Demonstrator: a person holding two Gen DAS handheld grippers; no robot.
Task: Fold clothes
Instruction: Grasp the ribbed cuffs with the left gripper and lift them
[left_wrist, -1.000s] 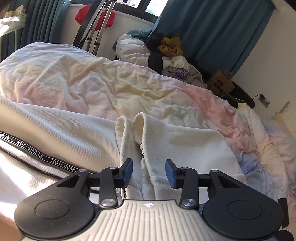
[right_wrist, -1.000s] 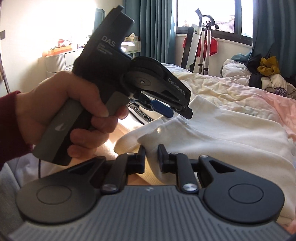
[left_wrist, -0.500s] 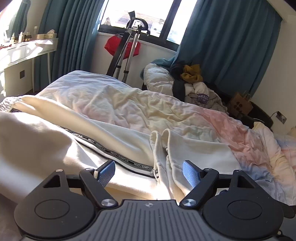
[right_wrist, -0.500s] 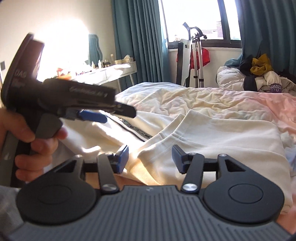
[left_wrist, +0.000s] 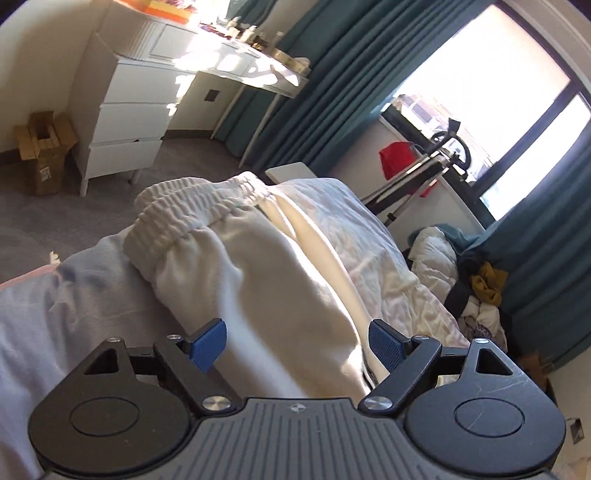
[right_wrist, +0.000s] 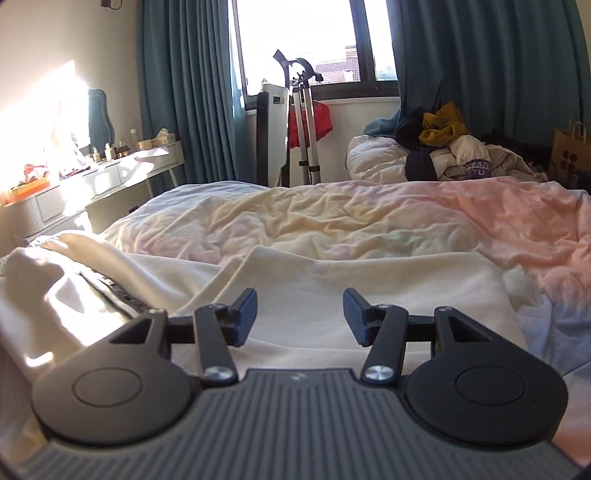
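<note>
The cream cotton sweatpants lay lengthwise along the bed's near edge, elastic waistband at its left corner. The left gripper, jaws just spread and empty, pointed along them and was nearer the waistband. The right gripper hovered released over the folded end.

We find a bed covered by a rumpled duvet, pastel pink, yellow and white. Directly on it lie cream sweatpants, ribbed elastic waistband at the bed's edge nearest the drawers, and a black lettered stripe down the leg. A folded section rests flat on the duvet.
</note>
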